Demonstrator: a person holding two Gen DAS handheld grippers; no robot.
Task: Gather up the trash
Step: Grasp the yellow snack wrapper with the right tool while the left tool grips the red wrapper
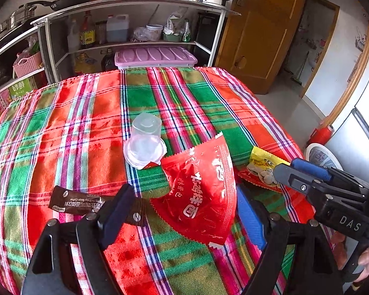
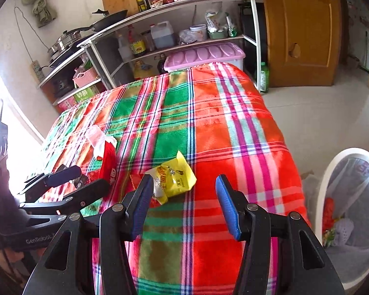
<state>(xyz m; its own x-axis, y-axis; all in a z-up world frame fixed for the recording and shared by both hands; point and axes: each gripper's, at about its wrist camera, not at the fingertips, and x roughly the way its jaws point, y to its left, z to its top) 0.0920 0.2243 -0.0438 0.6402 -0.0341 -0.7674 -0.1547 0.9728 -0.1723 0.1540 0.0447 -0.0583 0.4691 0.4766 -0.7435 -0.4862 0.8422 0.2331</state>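
Observation:
A red snack wrapper (image 1: 201, 196) lies on the plaid tablecloth (image 1: 86, 123), between the wide-apart fingers of my left gripper (image 1: 184, 194). The gripper is open and its pads do not press the wrapper. A brown coffee sachet (image 1: 71, 201) lies just left of it, partly under the left finger. An upturned clear plastic cup (image 1: 145, 142) stands behind the wrapper. My right gripper (image 2: 184, 182) is open over a yellow wrapper (image 2: 174, 177), which lies near its left finger (image 2: 145, 191). The left wrist view shows that right gripper (image 1: 287, 167) beside the yellow wrapper (image 1: 263, 164).
A white bin (image 2: 332, 167) lined with a clear bag stands on the floor off the table's right side and holds some trash. Metal shelves (image 1: 135, 2) with bottles, pans and a pink-lidded box (image 1: 155, 56) stand behind the table. A wooden door (image 1: 263, 36) is at the back right.

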